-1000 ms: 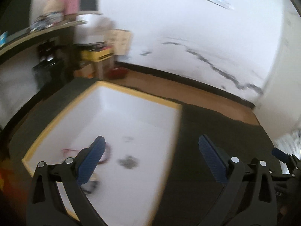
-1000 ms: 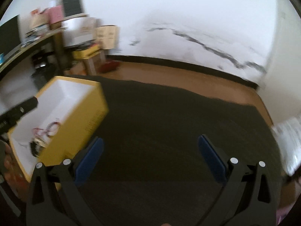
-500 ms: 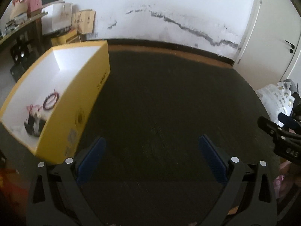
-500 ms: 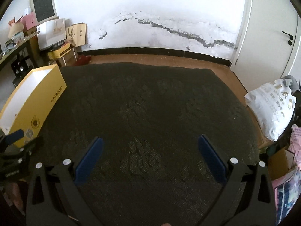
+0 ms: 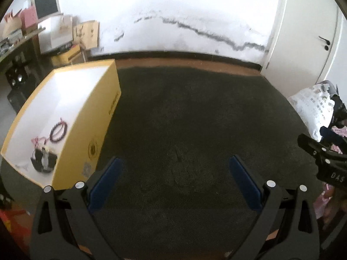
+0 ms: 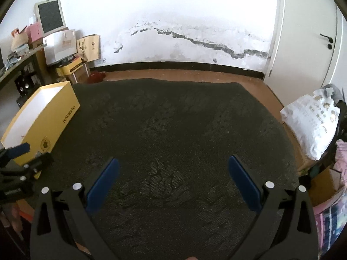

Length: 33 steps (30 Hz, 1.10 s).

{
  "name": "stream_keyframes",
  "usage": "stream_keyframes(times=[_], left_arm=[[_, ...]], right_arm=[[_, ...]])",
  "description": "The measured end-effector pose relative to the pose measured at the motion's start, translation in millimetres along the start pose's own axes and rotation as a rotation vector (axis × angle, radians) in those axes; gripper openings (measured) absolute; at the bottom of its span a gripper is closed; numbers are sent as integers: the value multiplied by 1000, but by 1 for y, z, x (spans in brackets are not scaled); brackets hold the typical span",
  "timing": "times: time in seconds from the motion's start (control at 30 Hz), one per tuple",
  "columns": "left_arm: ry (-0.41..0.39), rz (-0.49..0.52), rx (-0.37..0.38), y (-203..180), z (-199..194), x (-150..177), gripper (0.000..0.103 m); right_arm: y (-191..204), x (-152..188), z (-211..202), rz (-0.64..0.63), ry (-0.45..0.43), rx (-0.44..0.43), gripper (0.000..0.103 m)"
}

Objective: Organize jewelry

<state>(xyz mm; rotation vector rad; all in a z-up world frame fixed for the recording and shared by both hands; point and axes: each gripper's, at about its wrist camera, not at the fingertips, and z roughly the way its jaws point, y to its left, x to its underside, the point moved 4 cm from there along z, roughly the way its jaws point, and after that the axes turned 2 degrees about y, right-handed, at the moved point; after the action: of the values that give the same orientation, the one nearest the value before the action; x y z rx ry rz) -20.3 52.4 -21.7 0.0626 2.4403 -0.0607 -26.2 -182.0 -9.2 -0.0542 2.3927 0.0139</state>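
Note:
A yellow box [image 5: 102,117] with a white inside stands on the dark carpet at the left. A dark bead bracelet [image 5: 58,130], a pink-tied piece [image 5: 37,139] and a black and white item [image 5: 43,159] lie in its near end. My left gripper [image 5: 174,174] is open and empty, over the carpet to the right of the box. My right gripper [image 6: 173,174] is open and empty above the carpet's middle. In the right wrist view the box [image 6: 54,117] is at far left and its contents are hidden.
The dark patterned carpet [image 6: 173,130] covers most of the floor. A white sack [image 6: 314,121] lies at its right edge. Shelves, bags and boxes [image 6: 65,43] stand at the back left. A white door [image 6: 308,32] is at the back right.
Both grippers pulled back and up from the box. The left view swung from inside the box to the open carpet. The jewelry stays in the box.

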Motion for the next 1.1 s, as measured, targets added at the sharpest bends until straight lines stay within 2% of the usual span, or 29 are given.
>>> stream_keyframes(times=[0.1, 0.2, 0.27, 0.37, 0.43, 0.6, 0.83, 1.1], left_arm=[[6, 25, -16, 4, 8, -1, 97], [53, -37, 31, 9, 15, -1, 97], [65, -63, 45, 8, 19, -3, 97], [47, -57, 29, 1, 21, -6, 97], [40, -52, 27, -4, 23, -8, 97], [20, -43, -2, -13, 30, -16, 97], [15, -26, -21, -16, 38, -20, 97], [16, -49, -3, -20, 40, -22, 97]], right_arm=[[-6, -9, -2, 47, 11, -3, 97], [-7, -23, -8, 69, 13, -28, 97], [-5, -30, -13, 39, -26, -29, 97], [-8, -24, -10, -2, -89, -4, 97], [-10, -18, 2, -14, -66, 1, 97], [-9, -21, 13, 18, -55, -57, 97], [-11, -19, 25, 10, -21, -38, 97], [-14, -11, 28, -11, -3, -14, 97]])
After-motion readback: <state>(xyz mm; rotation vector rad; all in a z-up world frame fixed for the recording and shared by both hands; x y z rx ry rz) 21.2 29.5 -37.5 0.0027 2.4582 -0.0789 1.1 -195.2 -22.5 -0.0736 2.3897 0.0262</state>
